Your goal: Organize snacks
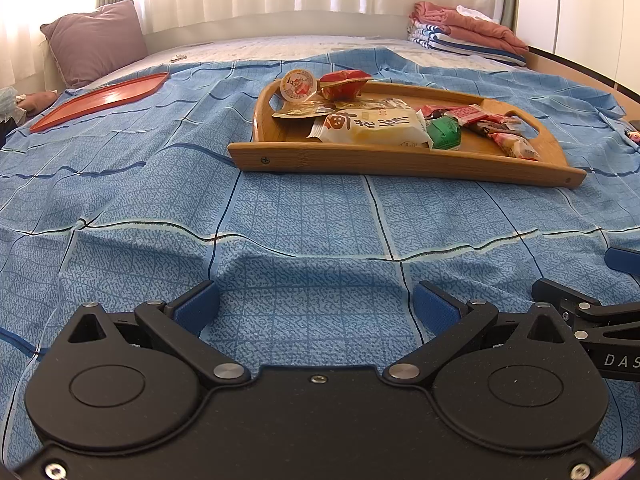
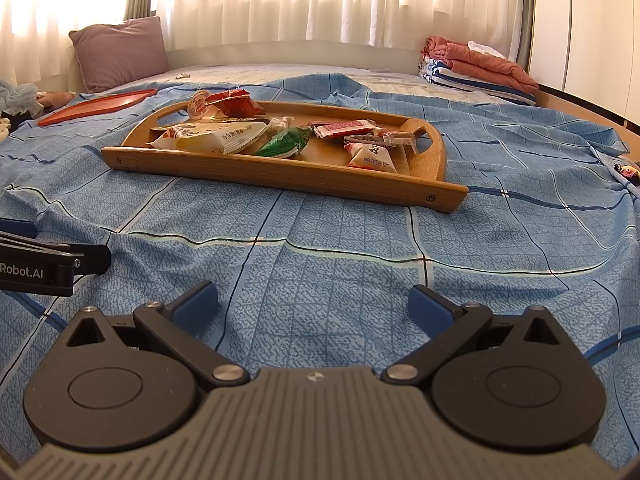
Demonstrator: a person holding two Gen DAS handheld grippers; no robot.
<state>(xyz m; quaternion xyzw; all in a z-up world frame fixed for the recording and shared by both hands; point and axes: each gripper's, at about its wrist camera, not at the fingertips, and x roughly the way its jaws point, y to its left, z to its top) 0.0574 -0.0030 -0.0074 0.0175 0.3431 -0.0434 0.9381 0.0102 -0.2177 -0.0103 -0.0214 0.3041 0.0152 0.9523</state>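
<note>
Both grippers, left gripper (image 1: 316,306) and right gripper (image 2: 312,308), hold nothing, jaws spread wide. At 12 o'clock lies one wooden tray (image 2: 280,172) with about ten snacks (image 2: 208,136), among them one green packet (image 2: 285,143). At 10 o'clock, one red tray (image 2: 96,107).

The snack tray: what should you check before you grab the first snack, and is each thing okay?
1. Left gripper open and holding nothing: ok.
2. Right gripper open and holding nothing: ok.
3. Wooden tray lies flat on the blue bedsheet, ahead of both grippers: ok.
4. Snacks easy to pick one at a time: not ok. The big white packet overlaps its neighbours, and the jelly cup leans on others.
5. Red tray has free room for sorted snacks: ok, nothing shows on it.
6. Green packet lies apart enough to grab first: cannot tell.
</note>
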